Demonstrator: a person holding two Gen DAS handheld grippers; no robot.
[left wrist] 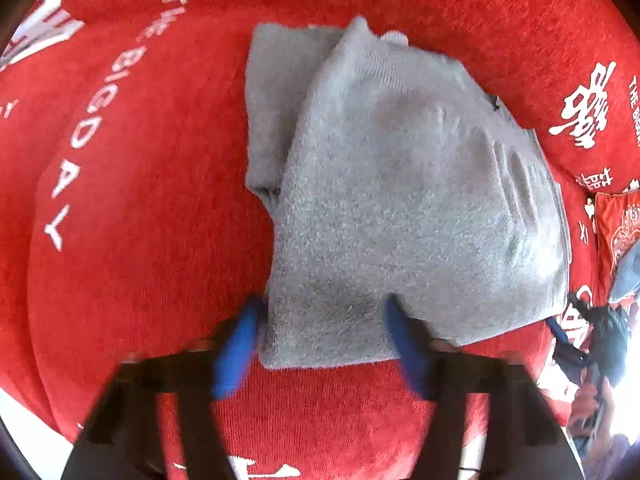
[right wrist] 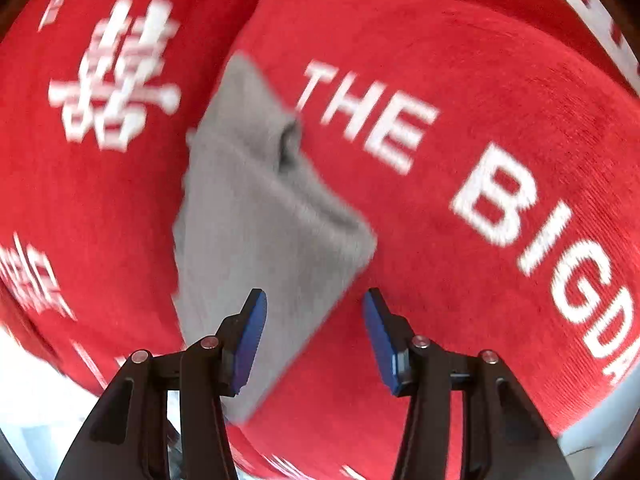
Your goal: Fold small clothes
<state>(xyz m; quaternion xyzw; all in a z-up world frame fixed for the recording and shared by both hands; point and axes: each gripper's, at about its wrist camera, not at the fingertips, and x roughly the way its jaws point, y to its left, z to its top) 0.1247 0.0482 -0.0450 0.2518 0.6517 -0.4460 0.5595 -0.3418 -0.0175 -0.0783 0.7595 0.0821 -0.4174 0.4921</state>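
A small grey knitted garment [left wrist: 400, 200] lies folded on a red cloth [left wrist: 140, 200] with white lettering. My left gripper [left wrist: 320, 312] is open, its blue pads on either side of the garment's near edge, not closed on it. In the right wrist view the grey garment [right wrist: 256, 232] lies ahead and to the left. My right gripper [right wrist: 314, 304] is open and holds nothing; its left fingertip overlaps the garment's near corner in the view.
The red cloth [right wrist: 480, 320] reads "THE BIG DAY" with white Chinese characters [right wrist: 116, 76]. My right gripper also shows at the right edge of the left wrist view [left wrist: 592, 340]. A red patterned item [left wrist: 620, 236] lies at far right.
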